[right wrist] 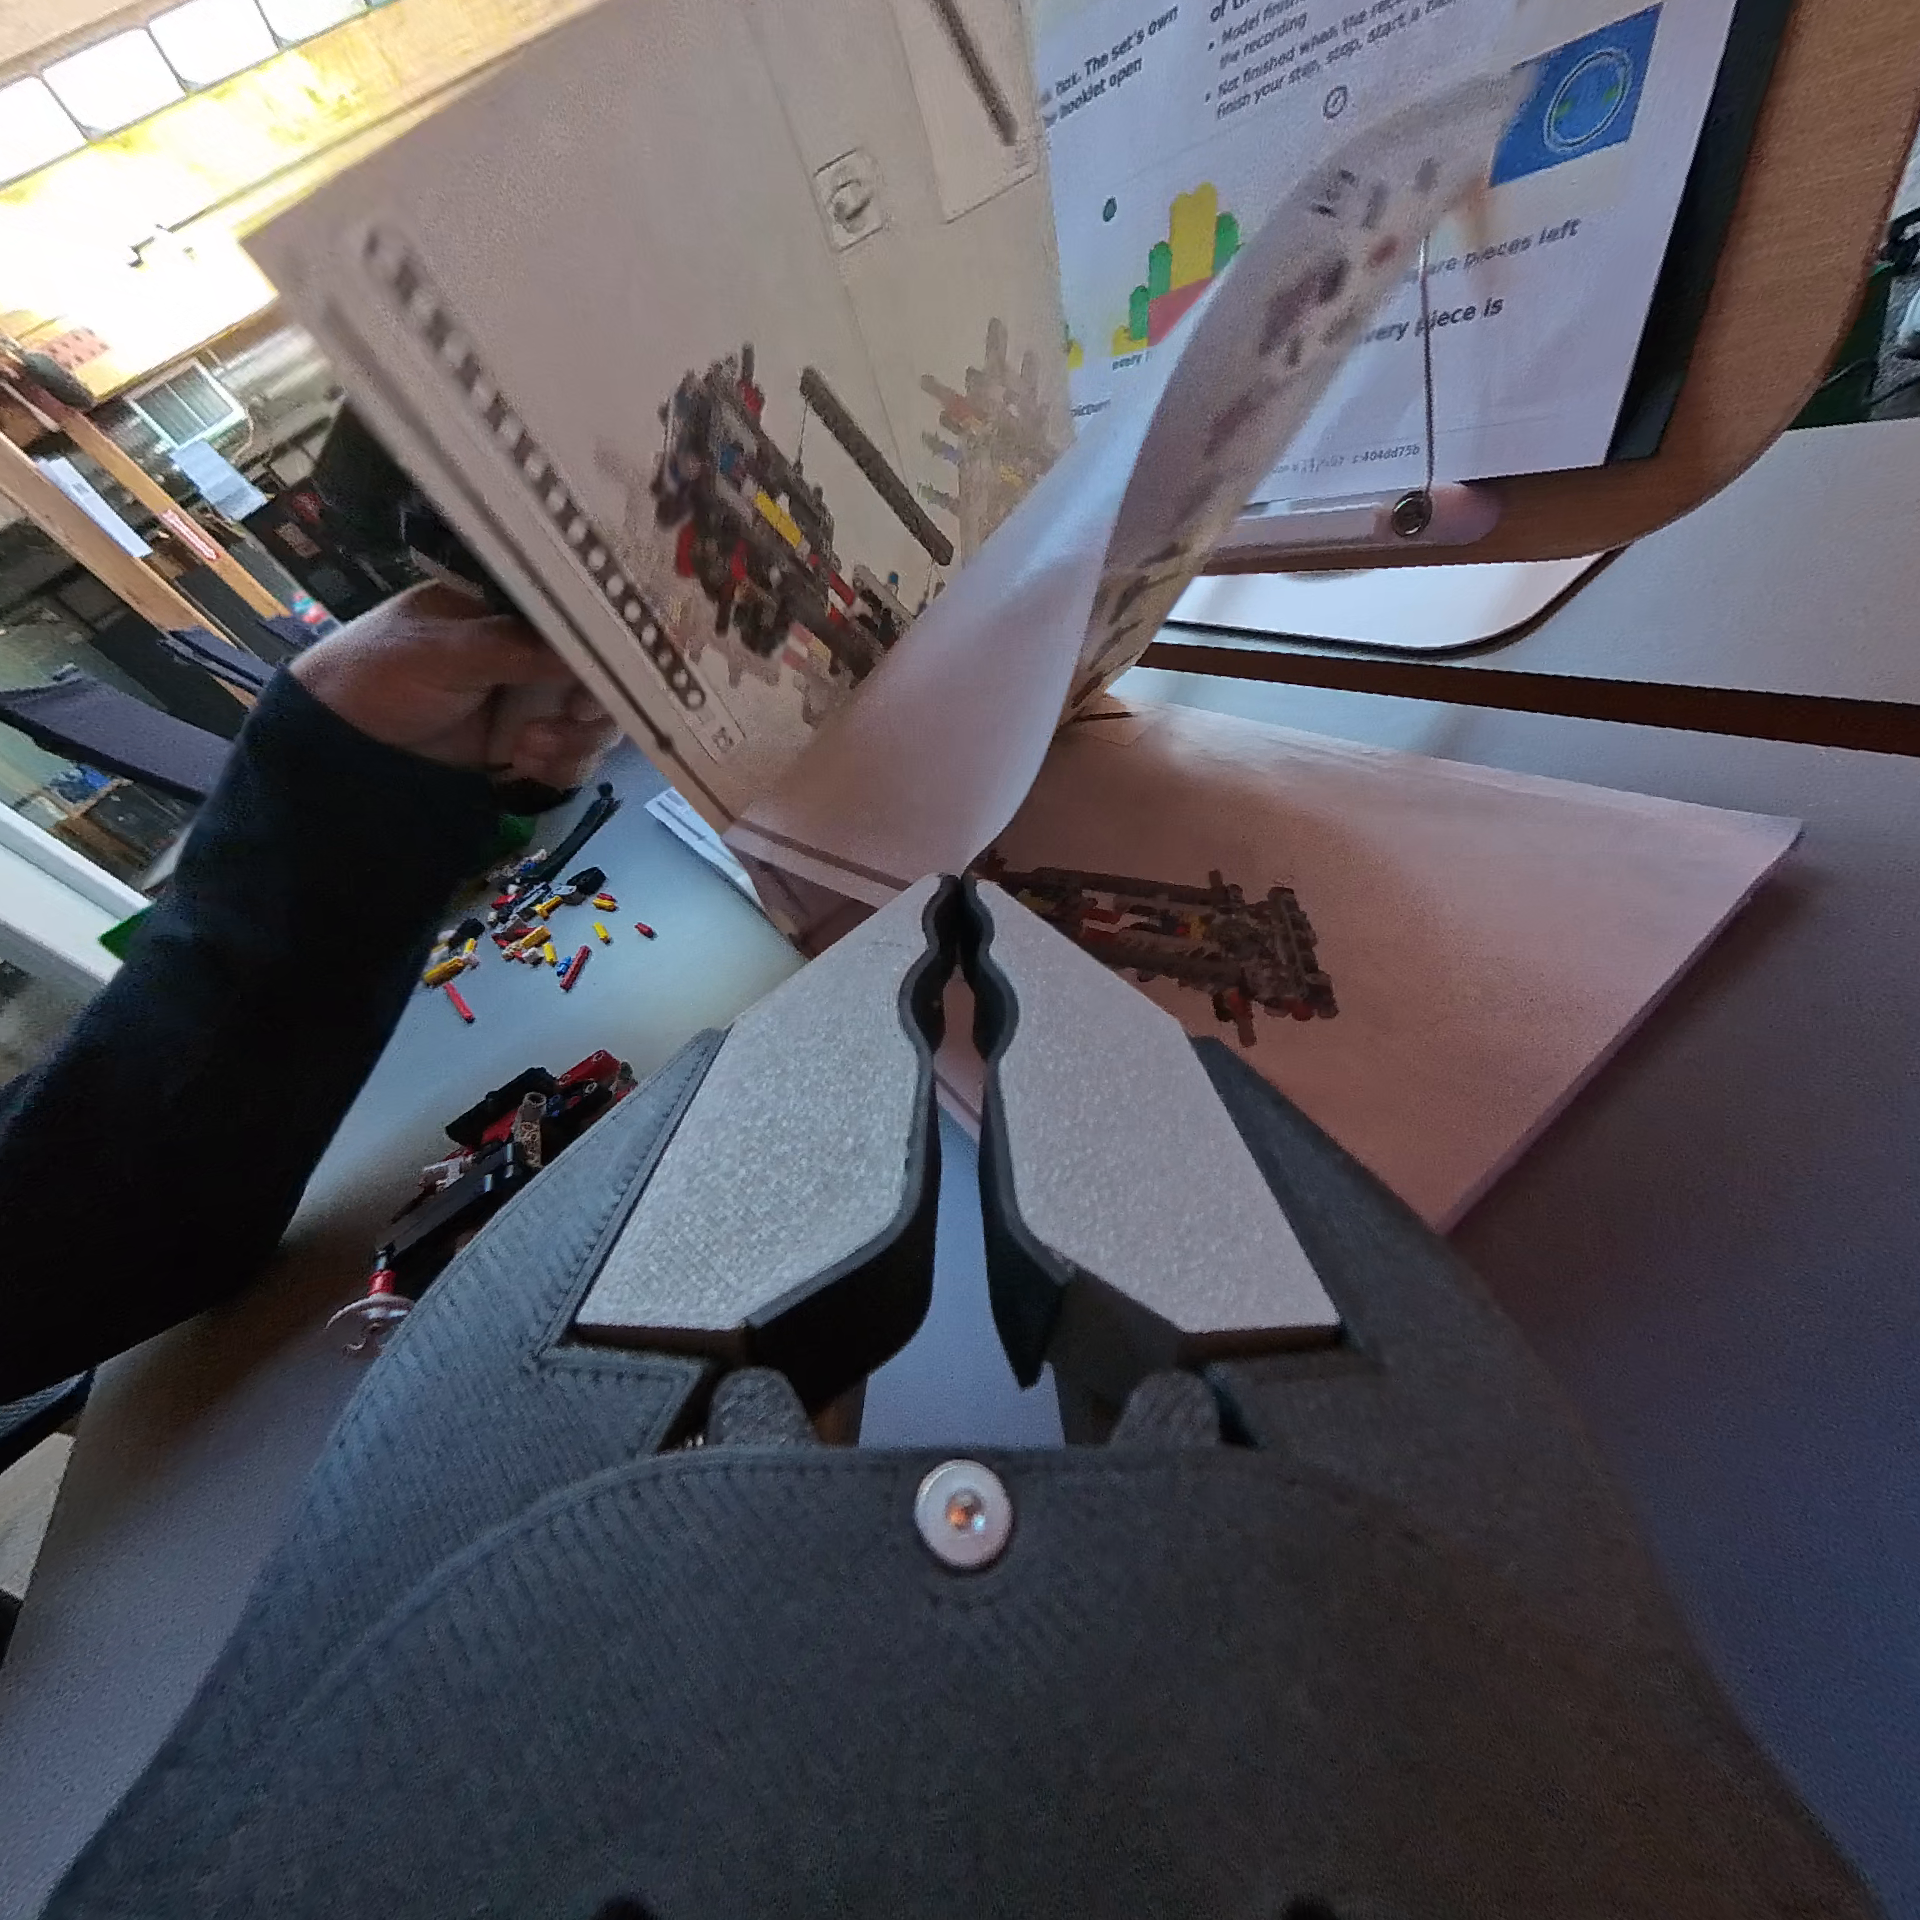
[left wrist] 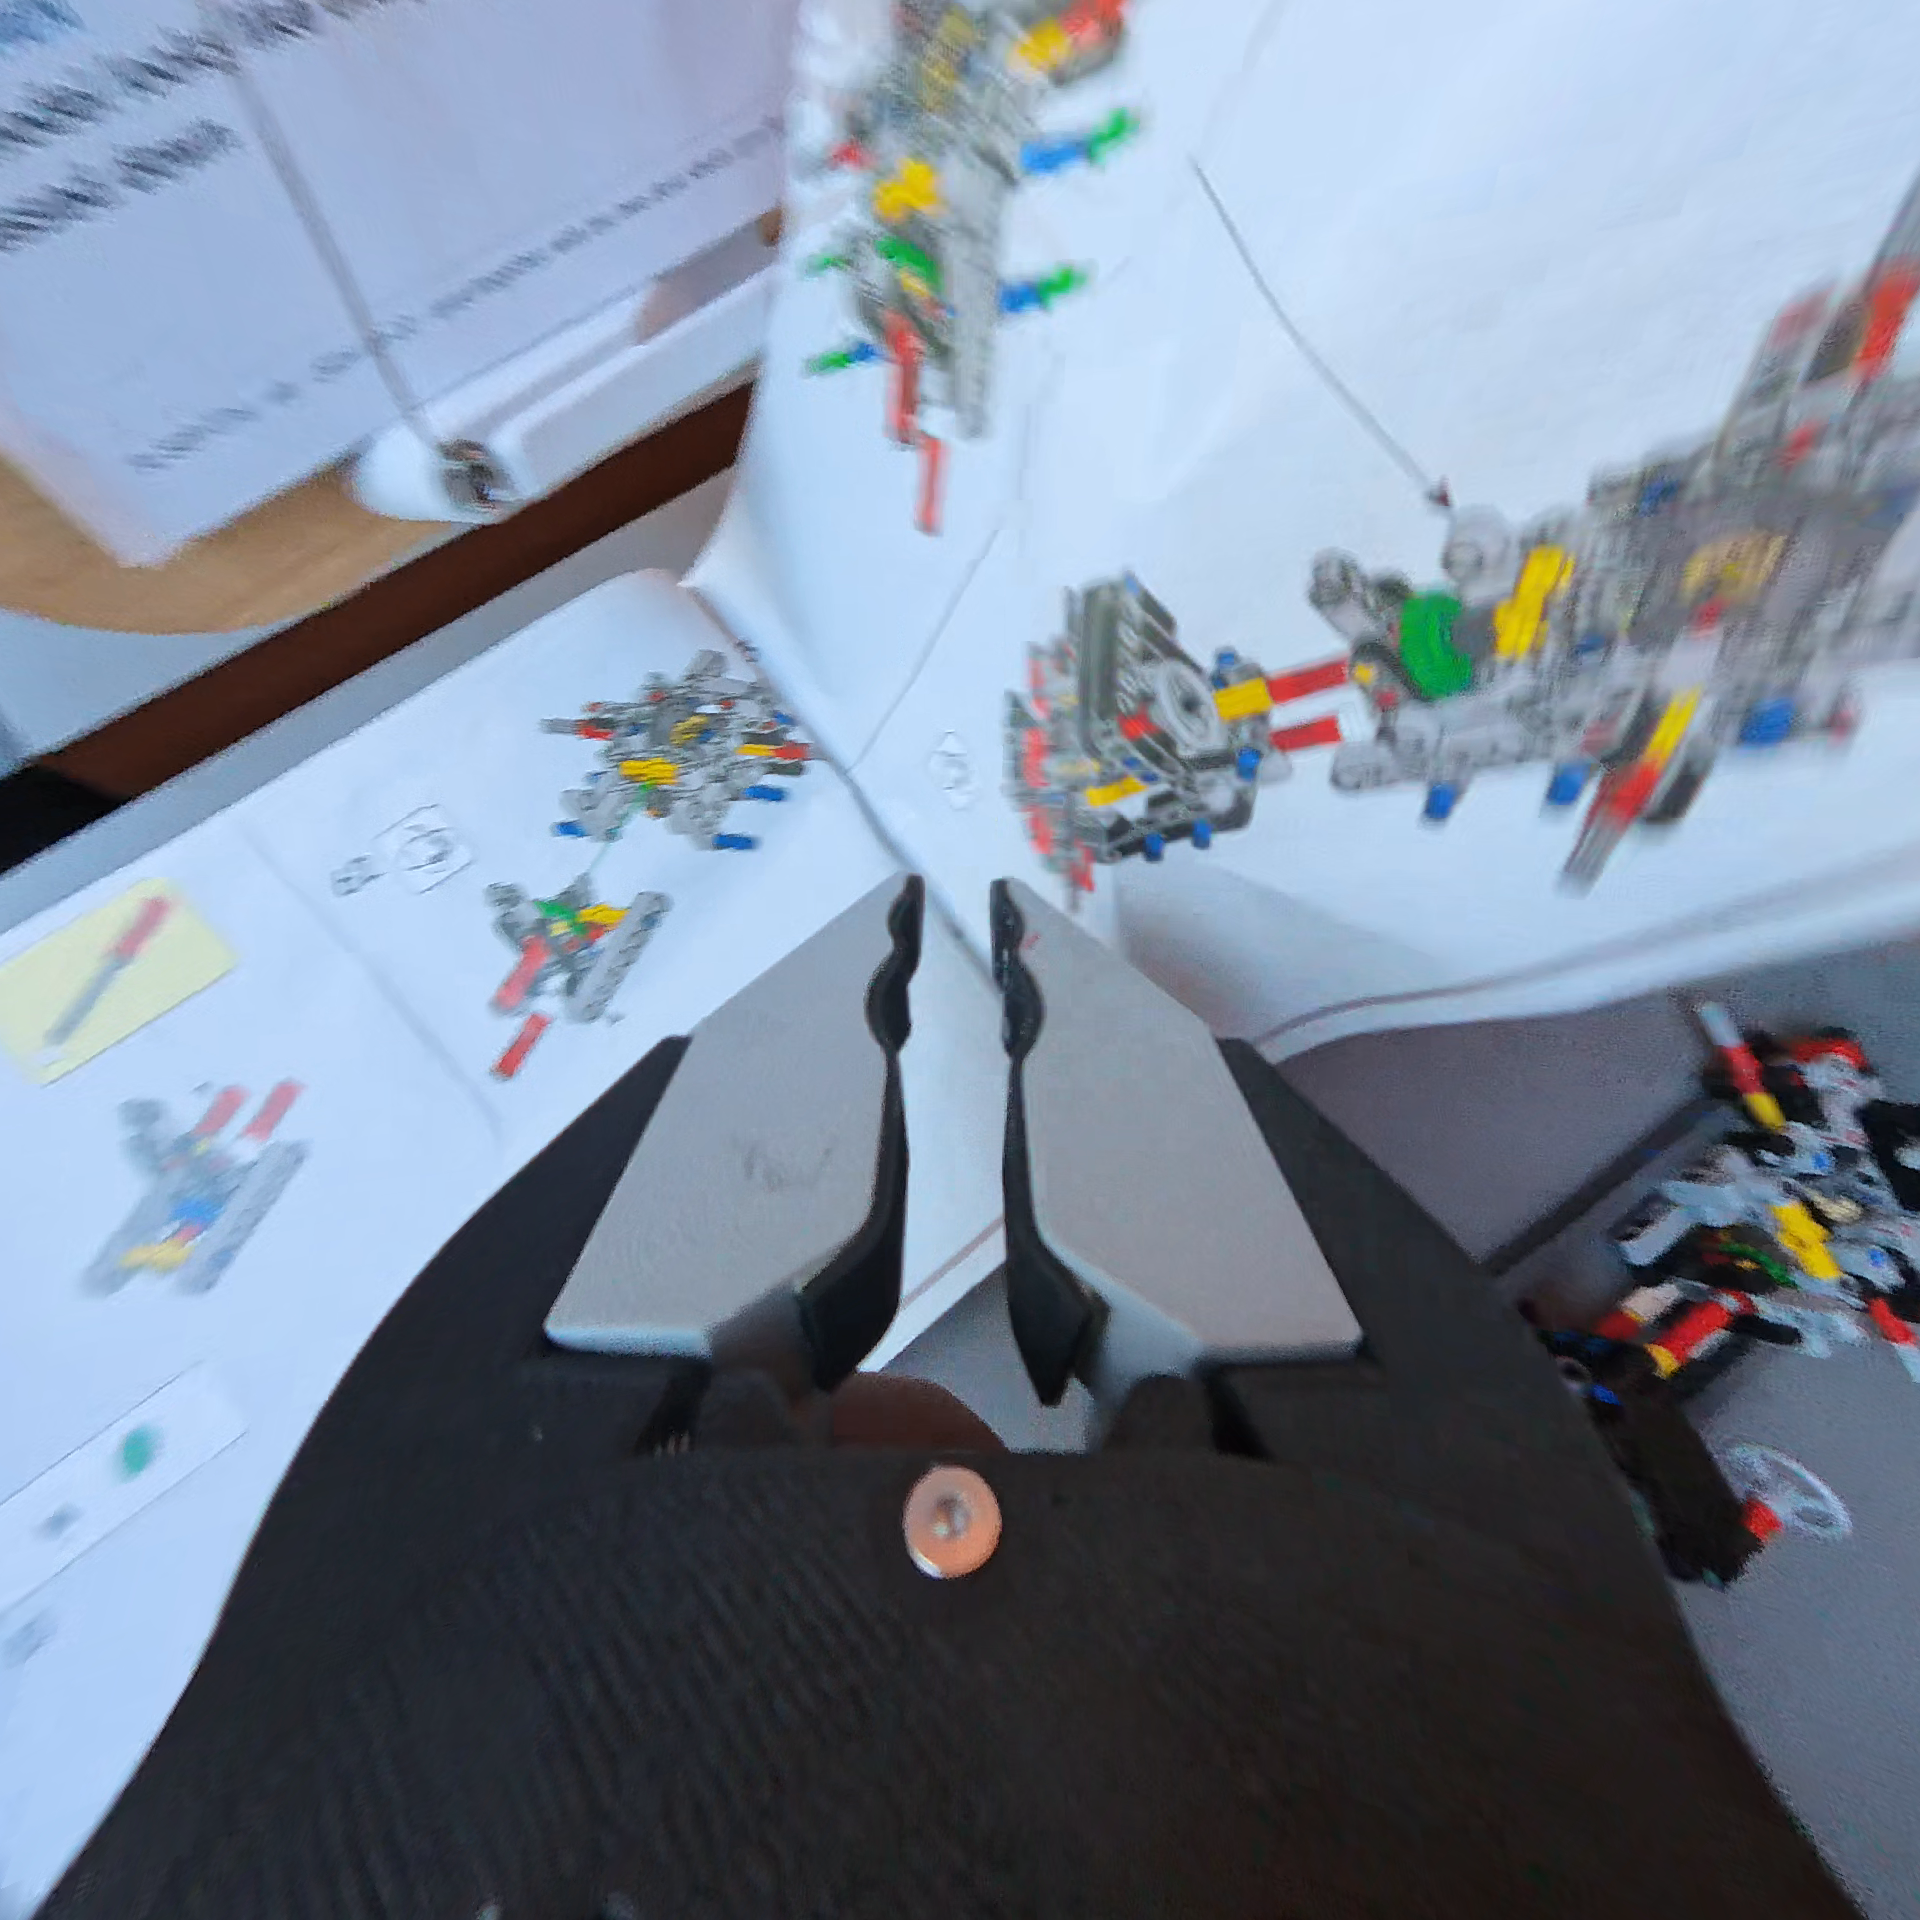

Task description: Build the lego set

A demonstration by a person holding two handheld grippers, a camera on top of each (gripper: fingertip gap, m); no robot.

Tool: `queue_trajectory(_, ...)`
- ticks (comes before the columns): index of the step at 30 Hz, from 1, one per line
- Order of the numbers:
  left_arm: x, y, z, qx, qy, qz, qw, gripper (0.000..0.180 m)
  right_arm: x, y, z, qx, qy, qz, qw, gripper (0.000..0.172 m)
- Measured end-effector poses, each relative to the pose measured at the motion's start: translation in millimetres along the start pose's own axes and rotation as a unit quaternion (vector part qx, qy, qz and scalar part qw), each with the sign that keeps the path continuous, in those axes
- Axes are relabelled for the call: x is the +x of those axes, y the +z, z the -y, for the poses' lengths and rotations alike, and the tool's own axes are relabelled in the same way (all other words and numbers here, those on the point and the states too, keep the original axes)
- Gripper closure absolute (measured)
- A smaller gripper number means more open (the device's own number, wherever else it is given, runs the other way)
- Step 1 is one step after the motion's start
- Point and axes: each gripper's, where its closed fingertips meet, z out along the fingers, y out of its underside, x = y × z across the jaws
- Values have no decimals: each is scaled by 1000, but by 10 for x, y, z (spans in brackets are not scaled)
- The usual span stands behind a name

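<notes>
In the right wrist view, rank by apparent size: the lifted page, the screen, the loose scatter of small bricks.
1. Lifted page and screen look alike; nearness makes ranking unsure.
2. Scatter of small bricks, clearly smallest.

Open white instruction booklet (right wrist: 1403, 935) on grey table (right wrist: 1662, 1351), 1 page (right wrist: 935, 748) lifted, pinched at its corner by right claw (right wrist: 958, 883)

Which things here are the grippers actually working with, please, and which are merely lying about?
In use:
- white paper instruction booklet, open on the table
- its curled page, pinched in the shut right gripper
- left gripper, slightly open above the booklet

Lying about:
- loose coloured plastic building pieces
- dark part-built model
- propped white screen
</notes>
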Motion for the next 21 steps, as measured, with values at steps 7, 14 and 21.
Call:
queue_trajectory(7, 96, -689, 290, 50, 62, 132, 988, 131, -206, 108, -31, -5, -14, 21, 1000, 172)
queue_trajectory(14, 953, -631, 645, 120, 174, 150, 966, 78, -531, 504, -43, -17, -12, 66, 998, 172)
queue_trajectory(21, 647, -603, 703, 156, 160, 192, 956, 148, -903, 941, 76, -34, -41, 106, 993, 172)
